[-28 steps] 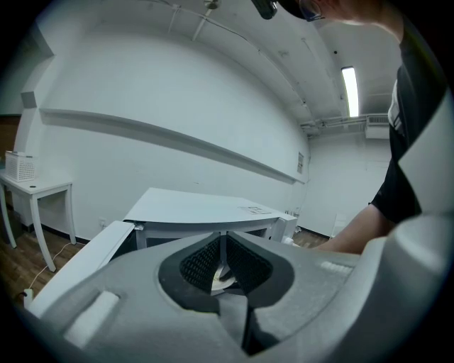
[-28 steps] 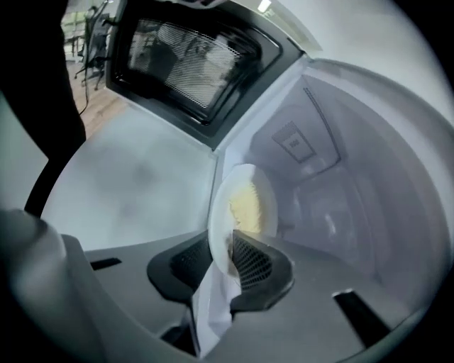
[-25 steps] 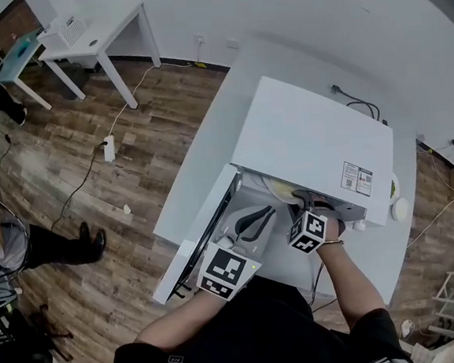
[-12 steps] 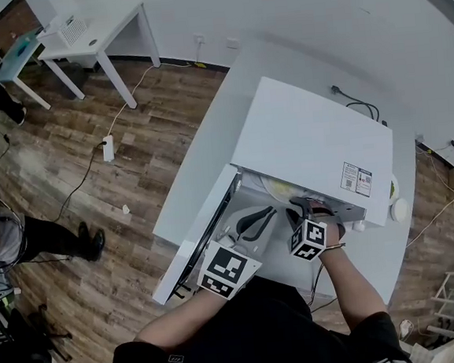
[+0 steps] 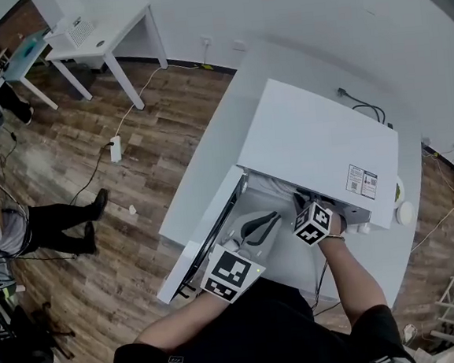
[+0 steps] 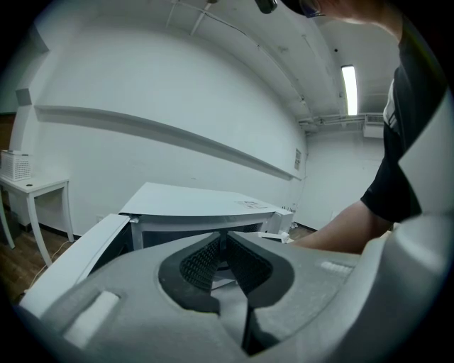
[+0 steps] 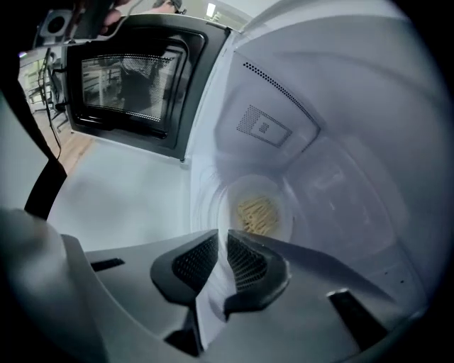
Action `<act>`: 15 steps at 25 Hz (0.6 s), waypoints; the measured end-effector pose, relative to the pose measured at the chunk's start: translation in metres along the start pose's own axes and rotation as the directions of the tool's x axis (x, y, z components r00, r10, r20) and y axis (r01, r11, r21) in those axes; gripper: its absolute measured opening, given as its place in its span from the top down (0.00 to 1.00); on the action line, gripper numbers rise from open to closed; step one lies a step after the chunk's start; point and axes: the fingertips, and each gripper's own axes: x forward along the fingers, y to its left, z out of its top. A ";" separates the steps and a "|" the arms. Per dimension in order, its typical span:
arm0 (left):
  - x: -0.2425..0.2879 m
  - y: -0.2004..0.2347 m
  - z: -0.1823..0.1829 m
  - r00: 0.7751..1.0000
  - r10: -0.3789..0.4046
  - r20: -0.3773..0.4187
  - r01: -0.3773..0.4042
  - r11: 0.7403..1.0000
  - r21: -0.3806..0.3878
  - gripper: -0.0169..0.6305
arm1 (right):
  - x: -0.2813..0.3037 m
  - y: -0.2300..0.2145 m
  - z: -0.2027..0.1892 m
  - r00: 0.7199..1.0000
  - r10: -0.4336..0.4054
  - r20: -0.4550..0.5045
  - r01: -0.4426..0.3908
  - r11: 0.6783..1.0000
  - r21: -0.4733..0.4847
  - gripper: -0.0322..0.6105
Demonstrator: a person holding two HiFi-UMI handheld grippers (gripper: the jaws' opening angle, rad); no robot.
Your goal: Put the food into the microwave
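A white microwave [image 5: 310, 142] stands on a white table with its door [image 5: 207, 230] swung open to the left. In the right gripper view a white plate [image 7: 245, 186] with yellowish strips of food [image 7: 257, 215] rests on the cavity floor. My right gripper [image 7: 223, 244] hovers just in front of the plate and apart from it. Its jaws are closing, a narrow gap remains, and nothing is between them. In the head view this gripper [image 5: 298, 202] is at the cavity mouth and the plate is hidden. My left gripper [image 5: 271, 215] hangs shut and empty before the opening, beside the door.
A black power cable [image 5: 362, 105] runs behind the microwave. A small white round object [image 5: 406, 212] lies at the table's right edge. Another person [image 5: 10, 227] and a white desk [image 5: 99, 34] are far off on the wooden floor to the left.
My right gripper has drawn back a little from inside the cavity toward me. The plate has gone out of sight under the microwave's top. The left gripper has stayed put.
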 end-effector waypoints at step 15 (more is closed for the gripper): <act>-0.054 -0.034 0.022 0.995 -0.034 0.097 0.030 0.998 0.049 0.92 | -0.072 0.003 0.025 0.983 -0.162 0.091 0.150 0.980 0.132 0.87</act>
